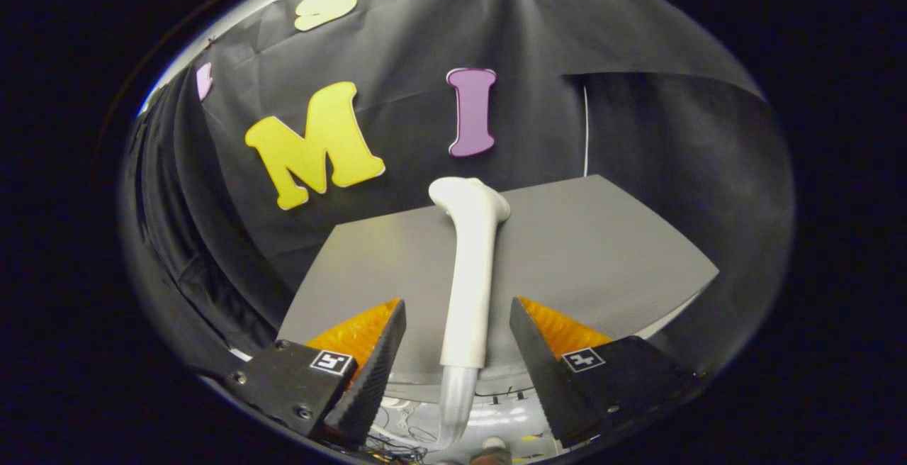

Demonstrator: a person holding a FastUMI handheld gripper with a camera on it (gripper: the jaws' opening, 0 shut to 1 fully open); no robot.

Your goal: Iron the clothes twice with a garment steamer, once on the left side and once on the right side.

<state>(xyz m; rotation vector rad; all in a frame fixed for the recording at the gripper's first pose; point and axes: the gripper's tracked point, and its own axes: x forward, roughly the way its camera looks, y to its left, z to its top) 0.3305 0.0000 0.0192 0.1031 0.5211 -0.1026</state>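
The tool stands spread wide, its fingers either side of the white garment steamer without touching it. The steamer lies on the grey table, long axis running away toward the far edge, its head there. No writing is legible on it.

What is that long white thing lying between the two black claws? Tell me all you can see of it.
The garment steamer is a slim white wand, smooth like plastic, with a bent, wider head at its far end and a clear hose at its near end. It lies on the grey board, between the open fingers of the gripper, which do not touch it.
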